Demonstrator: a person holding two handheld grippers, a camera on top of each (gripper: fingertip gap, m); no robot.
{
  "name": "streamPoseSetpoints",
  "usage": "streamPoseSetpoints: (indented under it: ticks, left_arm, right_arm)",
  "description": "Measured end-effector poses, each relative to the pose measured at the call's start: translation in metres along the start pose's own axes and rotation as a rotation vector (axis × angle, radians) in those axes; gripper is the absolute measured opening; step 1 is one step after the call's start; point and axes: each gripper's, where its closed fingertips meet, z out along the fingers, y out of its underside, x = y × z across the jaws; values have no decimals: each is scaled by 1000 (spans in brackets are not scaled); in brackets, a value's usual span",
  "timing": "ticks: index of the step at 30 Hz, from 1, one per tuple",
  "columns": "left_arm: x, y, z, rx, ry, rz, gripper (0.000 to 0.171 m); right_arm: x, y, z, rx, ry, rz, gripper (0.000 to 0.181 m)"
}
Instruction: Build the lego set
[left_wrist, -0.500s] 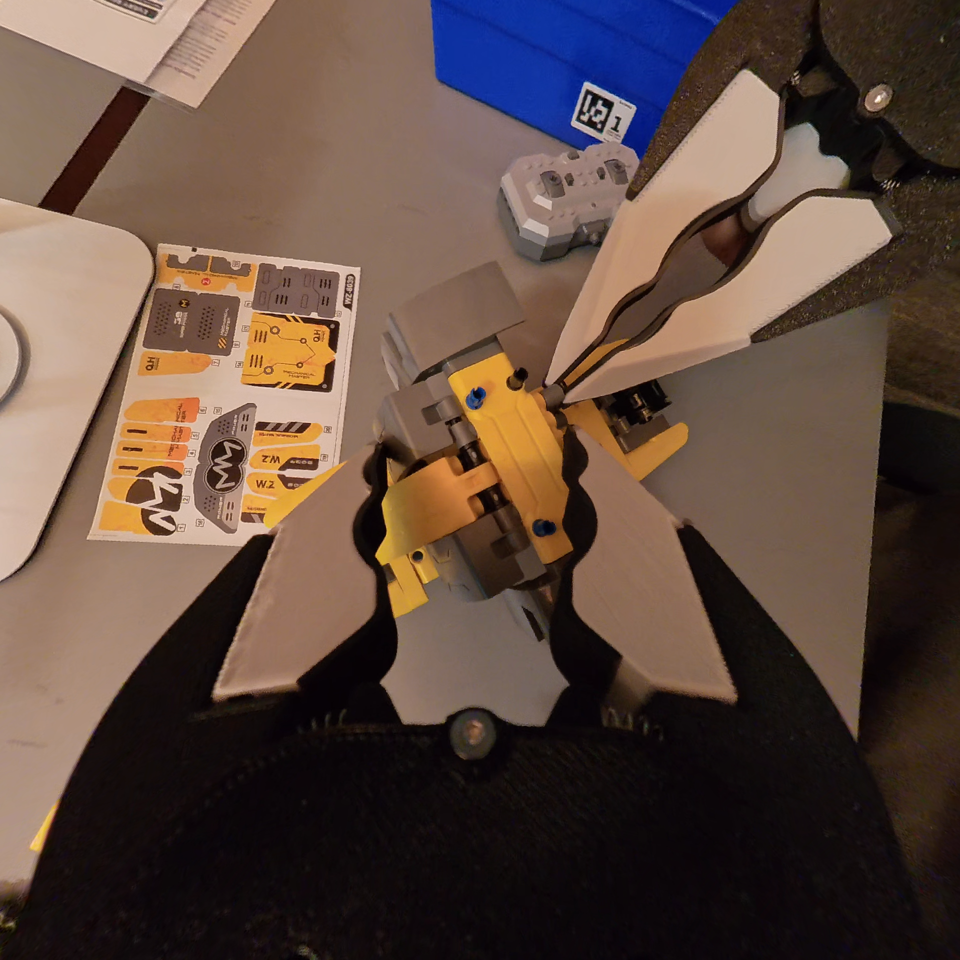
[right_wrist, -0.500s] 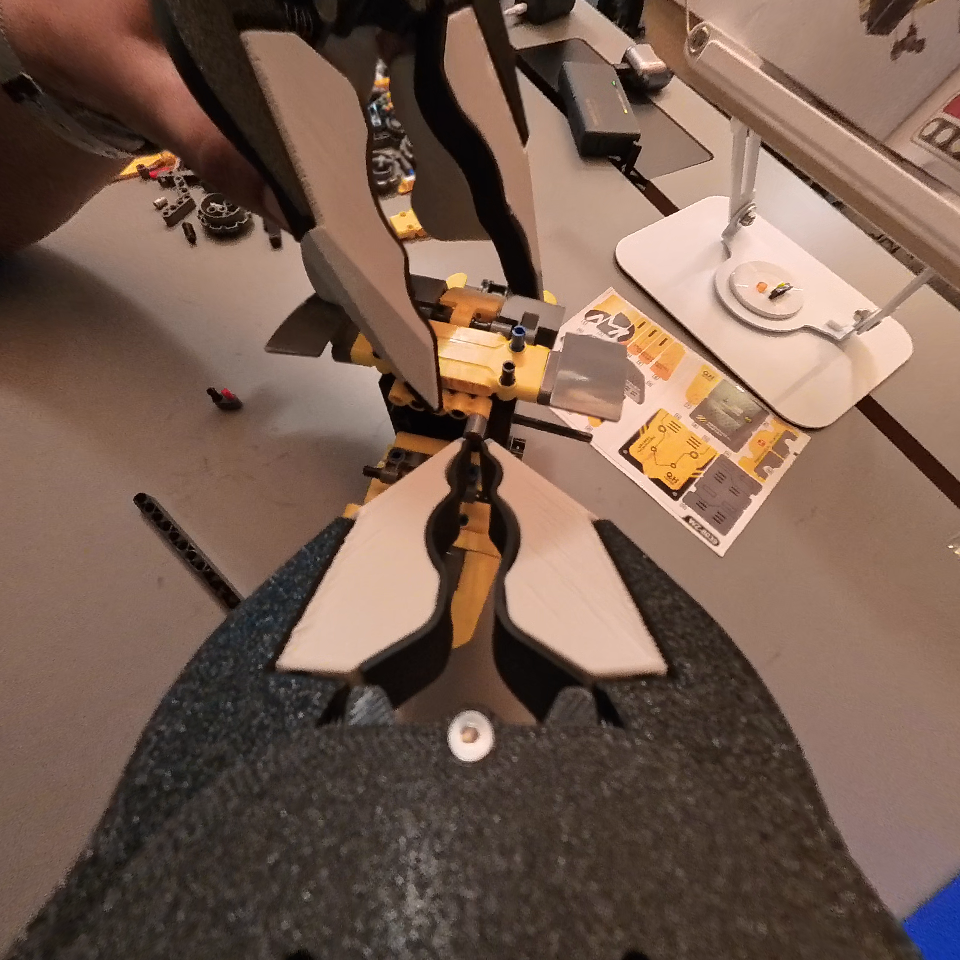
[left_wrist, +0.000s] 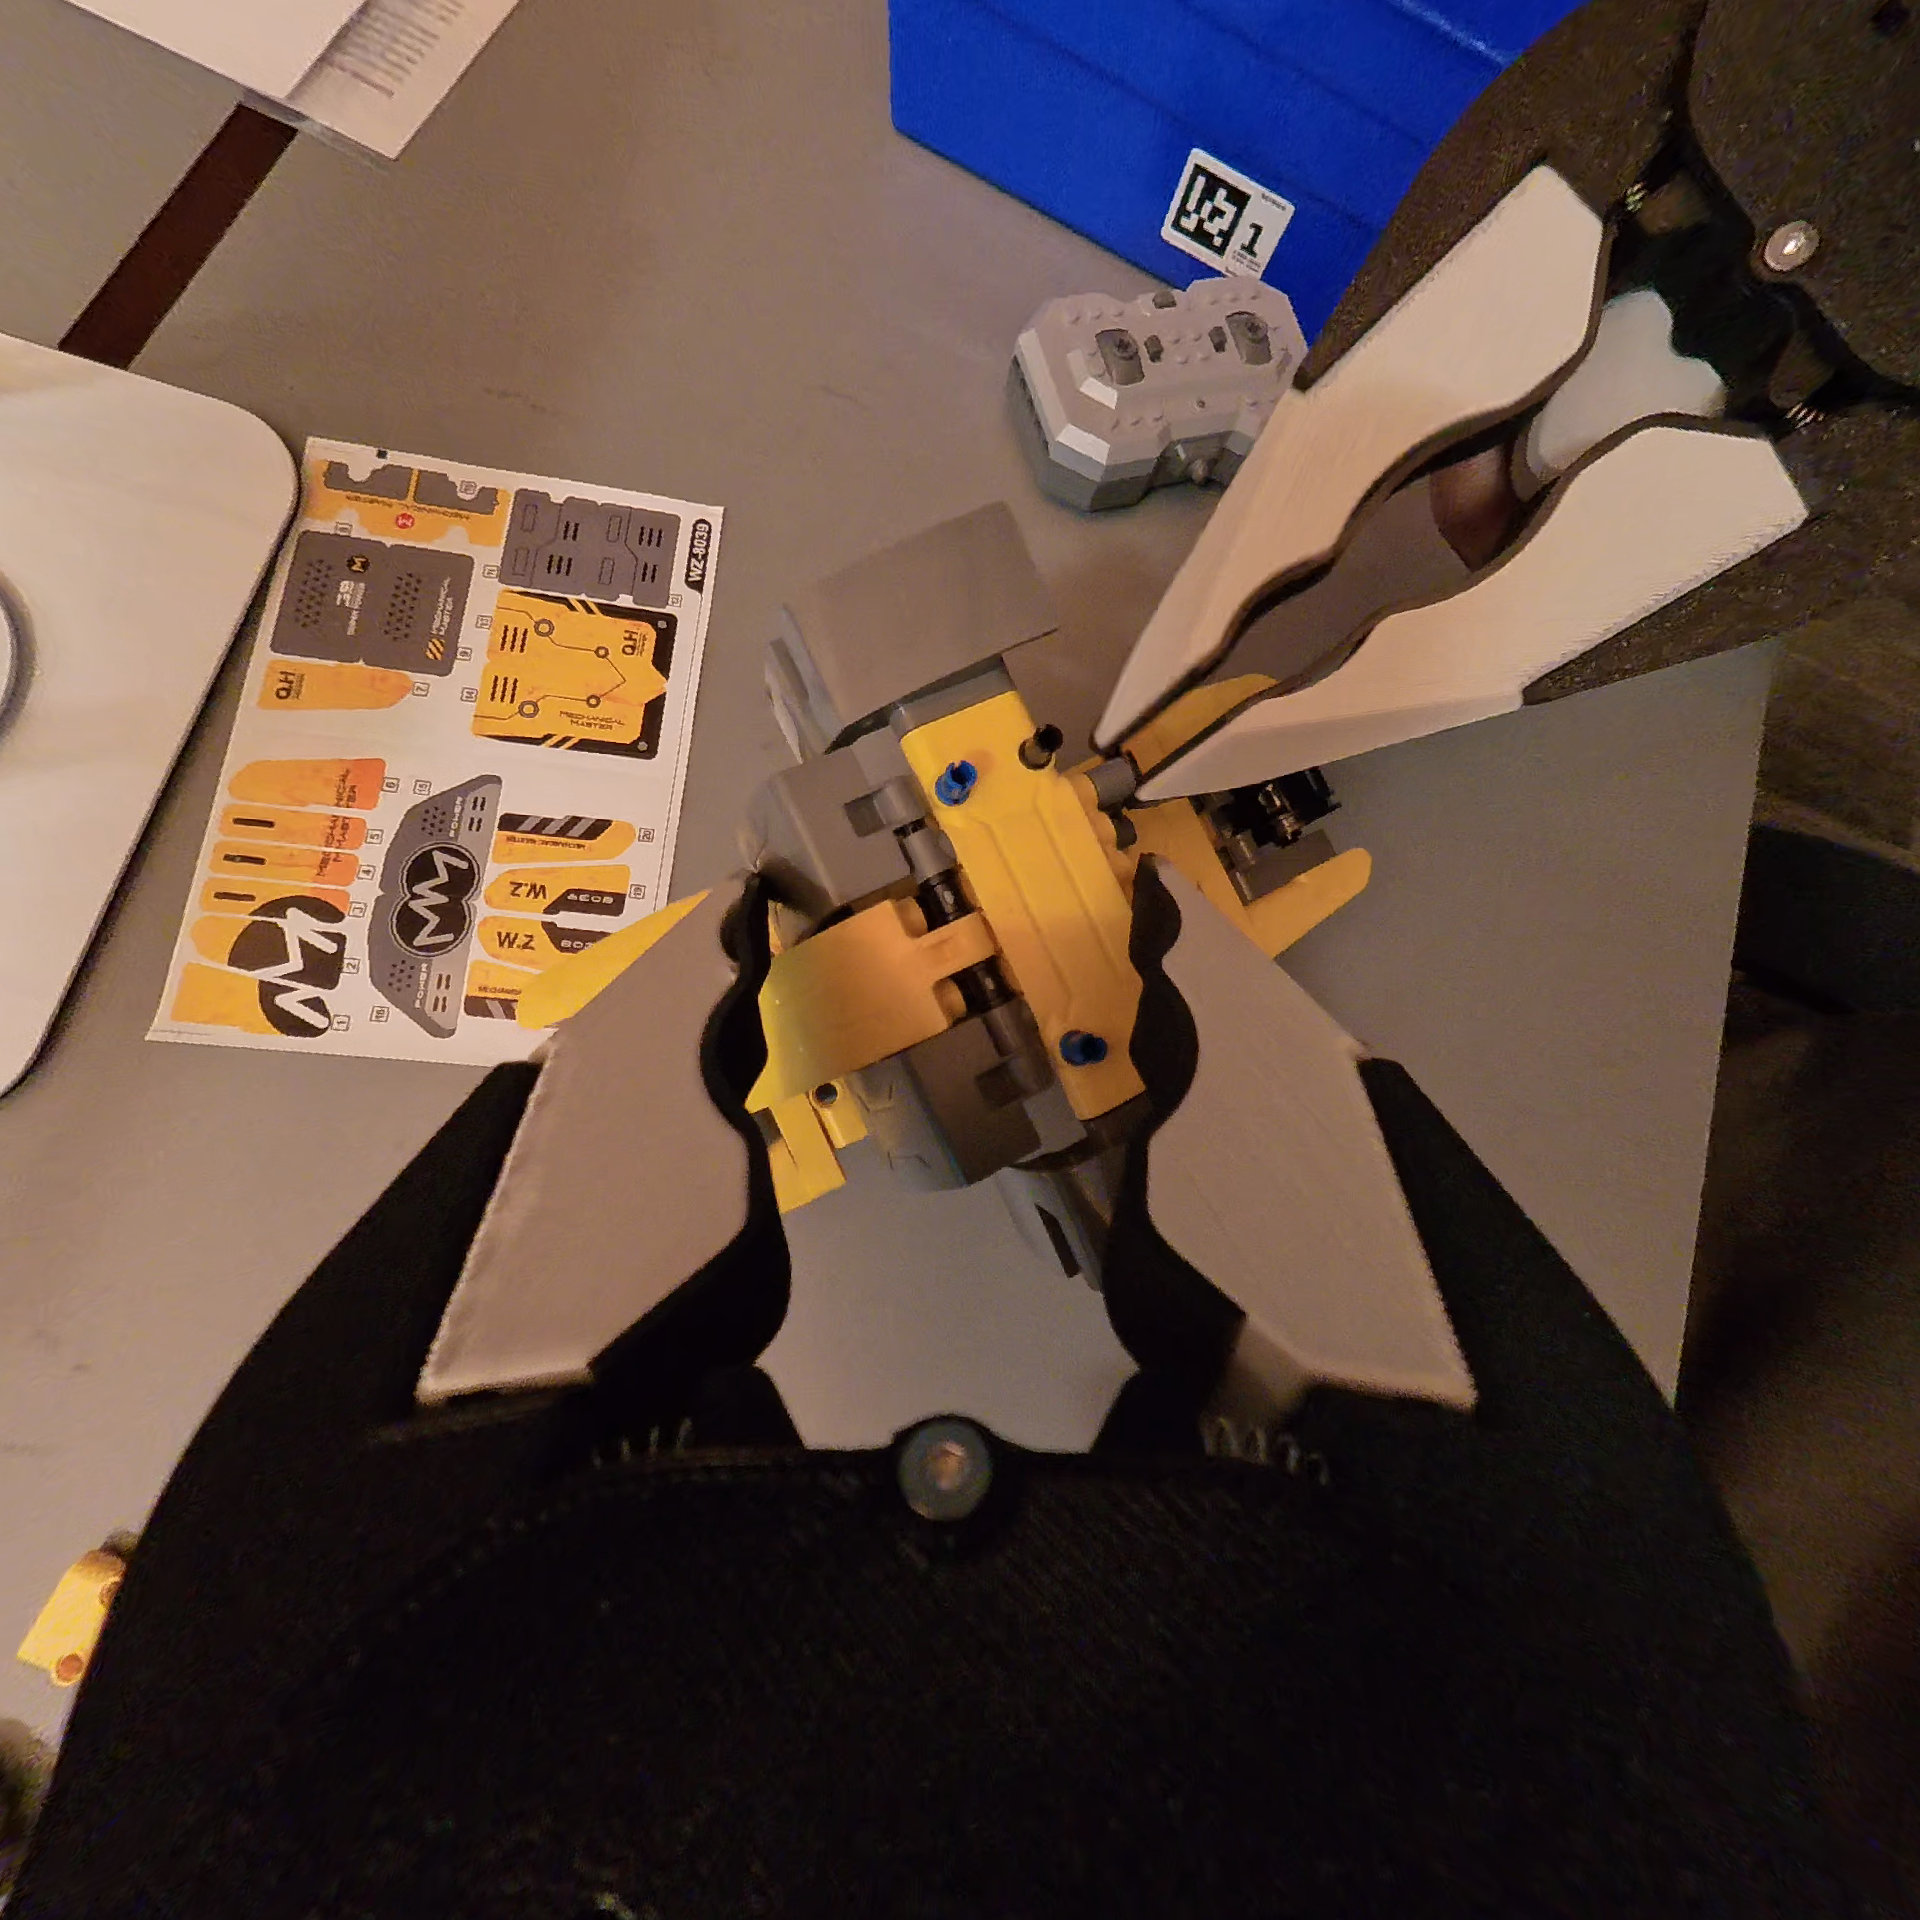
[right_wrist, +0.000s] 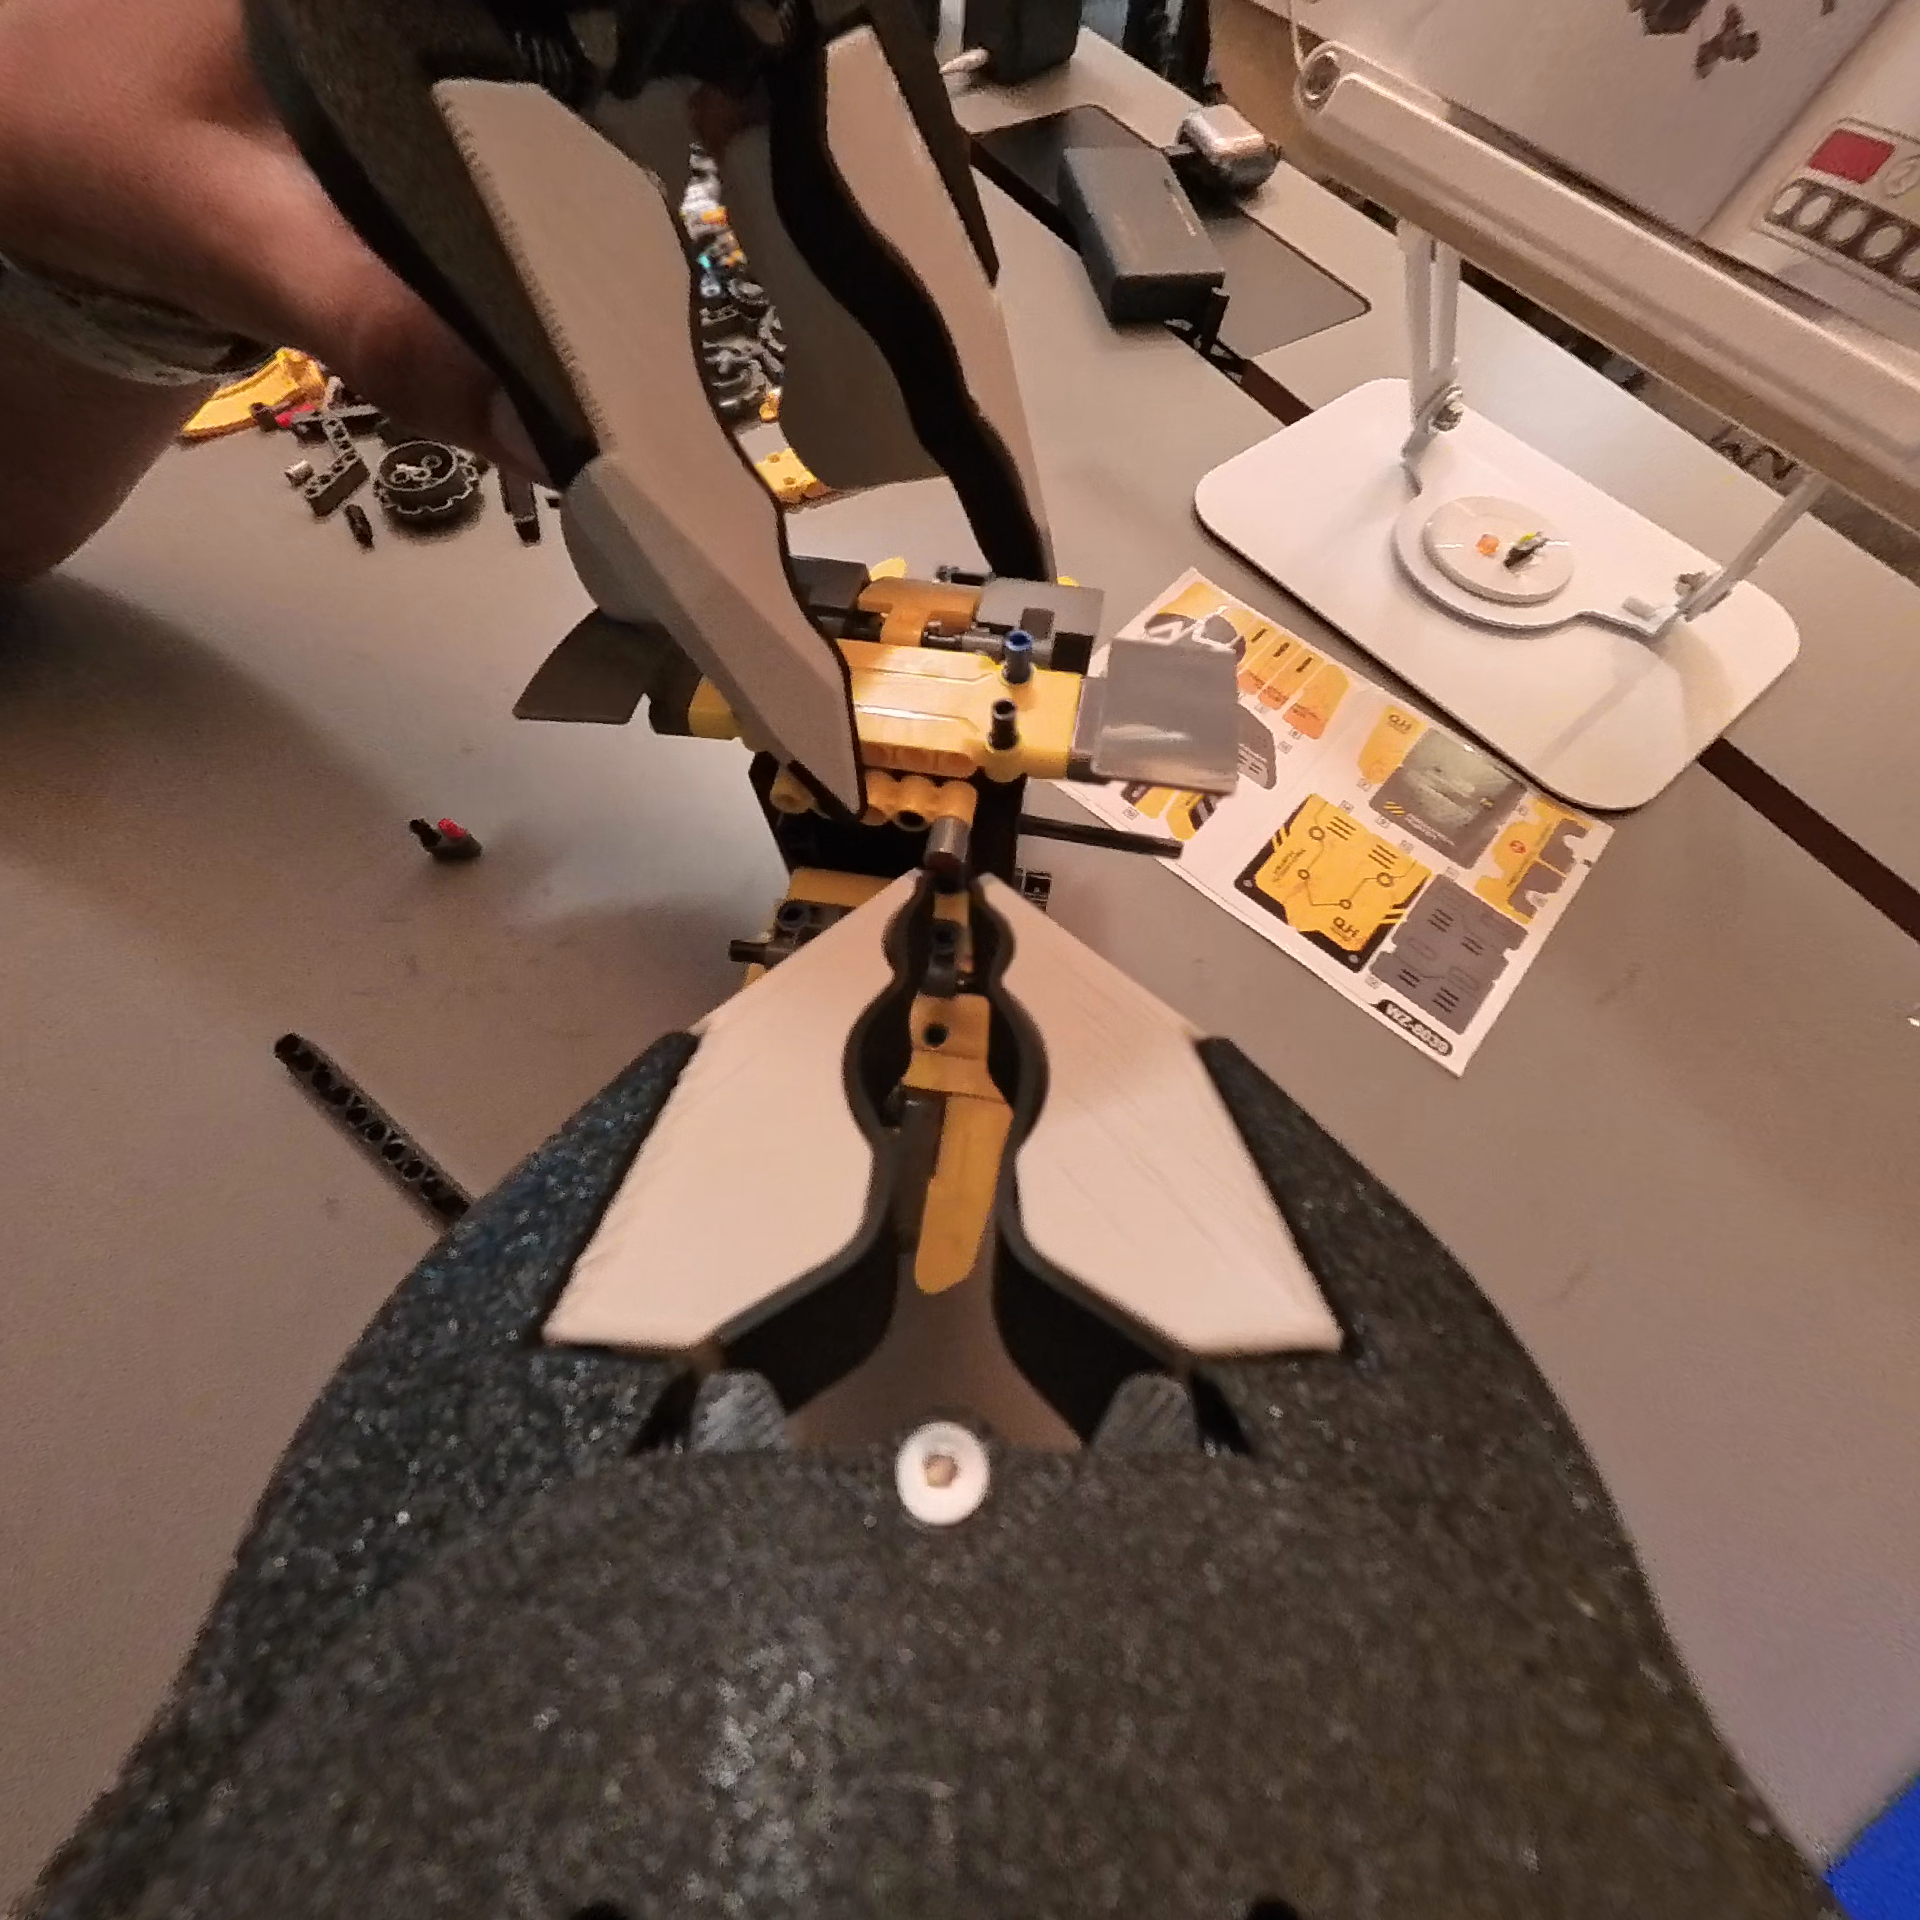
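A yellow and grey brick-built model (left_wrist: 1039, 894) stands on the grey table. My left gripper (left_wrist: 945, 904) is shut on its body, one finger on each side. In the right wrist view the left gripper (right_wrist: 940, 675) reaches down from above onto the model (right_wrist: 935, 717), with a person's hand (right_wrist: 208, 260) behind it. My right gripper (right_wrist: 948, 883) is nearly closed, its tips pinching a small dark grey pin (right_wrist: 948, 836) that sticks out of the model's side. In the left wrist view the right gripper (left_wrist: 1117, 774) comes in from the upper right onto that pin (left_wrist: 1108, 777).
A sticker sheet (left_wrist: 436, 748) lies left of the model, by a white stand base (left_wrist: 104, 644). A grey motor-like block (left_wrist: 1153, 395) and a blue bin (left_wrist: 1091, 104) sit behind. Loose parts (right_wrist: 416, 478), a black beam (right_wrist: 364, 1122) and a small black-red piece (right_wrist: 447, 836) lie about. The table edge (left_wrist: 1714, 1039) is close on the right.
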Motion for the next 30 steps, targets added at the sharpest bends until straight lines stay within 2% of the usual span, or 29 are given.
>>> streamPoseSetpoints:
  ticks: [2,5,9,12,16,21,26,30]
  left_arm:
    - [1,0,0,-2,-7,9,66]
    - [1,1,-1,-3,-8,13,67]
    - [2,1,-1,0,-2,18,67]
    - [2,0,-2,5,-8,30,67]
    - [4,-5,-5,26,-47,75,67]
    - [9,-6,-9,10,-129,160,69]
    - [11,-17,-27,82,-158,154,71]
    - [10,-30,-49,177,-137,109,70]
  right_arm:
    - [3,2,-8,9,44,6,16]
    - [-4,6,-28,36,92,-9,21]
    - [-43,19,-44,46,20,5,24]
    - [-74,30,-42,61,-25,52,24]
    - [-126,26,-20,138,-151,82,25]
    - [-175,21,42,117,-304,155,39]
    - [-167,8,78,75,-133,-5,39]
    - [-175,33,99,-108,-163,-4,42]
